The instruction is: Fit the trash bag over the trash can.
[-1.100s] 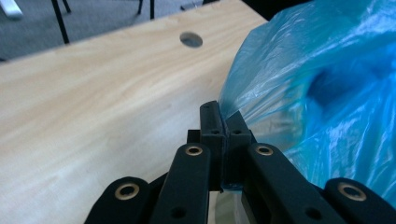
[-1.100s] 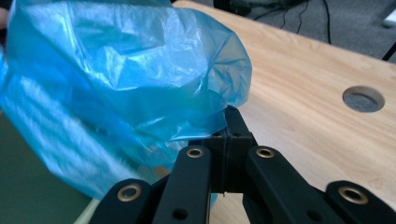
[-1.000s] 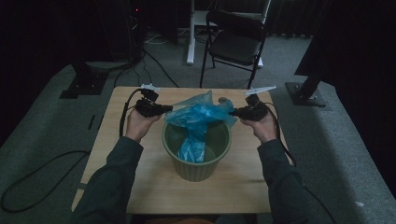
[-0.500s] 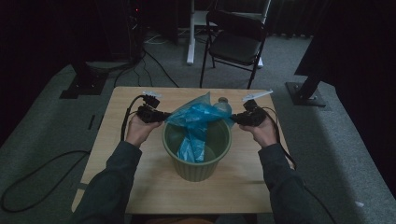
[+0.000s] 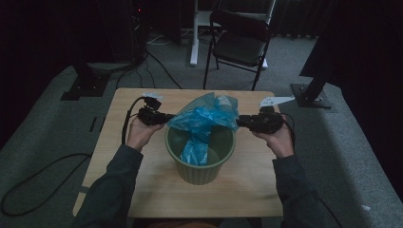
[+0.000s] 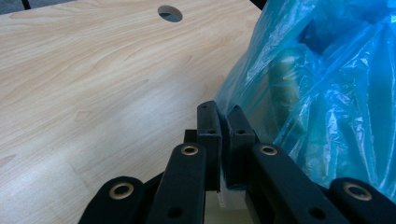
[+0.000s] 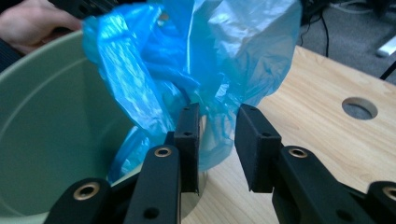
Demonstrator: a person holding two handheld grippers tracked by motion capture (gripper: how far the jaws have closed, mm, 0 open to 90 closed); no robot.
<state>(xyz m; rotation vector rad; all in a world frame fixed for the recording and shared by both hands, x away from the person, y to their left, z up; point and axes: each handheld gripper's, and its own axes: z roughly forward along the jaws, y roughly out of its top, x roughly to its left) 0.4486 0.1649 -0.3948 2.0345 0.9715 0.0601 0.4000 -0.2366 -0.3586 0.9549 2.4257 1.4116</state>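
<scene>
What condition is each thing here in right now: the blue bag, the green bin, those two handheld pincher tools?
Blue plastic bag: crumpled, partly hanging inside the bin, its top bunched above the rim.
Green bin: upright on the table, open-topped.
Left gripper: fingers shut on the bag's edge.
Right gripper: fingers apart, at the bag's other side, not pinching it.
Wooden table: level, bin standing on it.

Legible text, labels, brands, numbers, signs: none found. Surfaces checked: crinkled translucent blue plastic bag [image 5: 204, 118], unmarked; round pale-green plastic bin [image 5: 199, 164], plain wall and rim; light wood-grain table top [image 5: 142, 190], bare; black folding chair [image 5: 240, 40] at 12 o'clock, too dim and small to show any marking.
</scene>
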